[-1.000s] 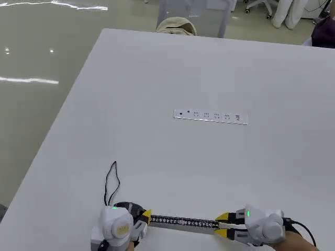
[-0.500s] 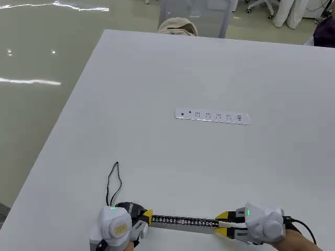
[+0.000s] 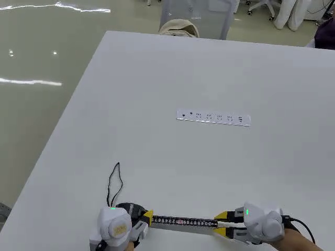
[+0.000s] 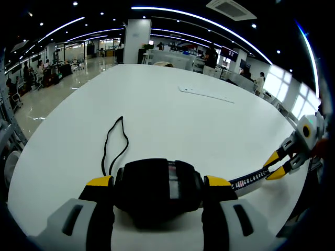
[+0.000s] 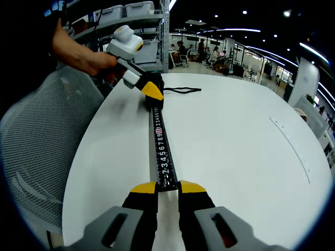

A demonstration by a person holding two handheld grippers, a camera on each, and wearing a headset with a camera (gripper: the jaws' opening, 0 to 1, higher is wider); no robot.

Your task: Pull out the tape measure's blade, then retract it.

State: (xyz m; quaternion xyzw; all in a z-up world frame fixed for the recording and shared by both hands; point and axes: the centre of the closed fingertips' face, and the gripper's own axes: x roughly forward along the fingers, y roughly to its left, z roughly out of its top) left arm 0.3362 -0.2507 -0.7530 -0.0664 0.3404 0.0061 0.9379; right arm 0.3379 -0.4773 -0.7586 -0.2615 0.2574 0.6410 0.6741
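My left gripper [image 4: 158,183] is shut on the black tape measure case [image 4: 157,188], which sits at the near edge of the white table [image 3: 209,68]; in the head view the case [image 3: 128,210] shows beside that gripper [image 3: 145,218]. The blade [image 3: 183,222] runs out to the right, printed with numbers, and my right gripper [image 5: 167,186] is shut on its tip [image 5: 166,180]. In the head view the right gripper [image 3: 222,223] lies level with the left one. A black wrist cord [image 3: 113,183] trails from the case across the table.
A white power strip [image 3: 213,117] lies flat in the middle of the table. A mesh chair back [image 5: 47,141] stands close behind the near table edge. Shiny floor lies beyond the table's left edge [image 3: 63,120].
The two grippers hold almost the same places. The blade span between them looks about the same length; the head camera has drifted slightly.
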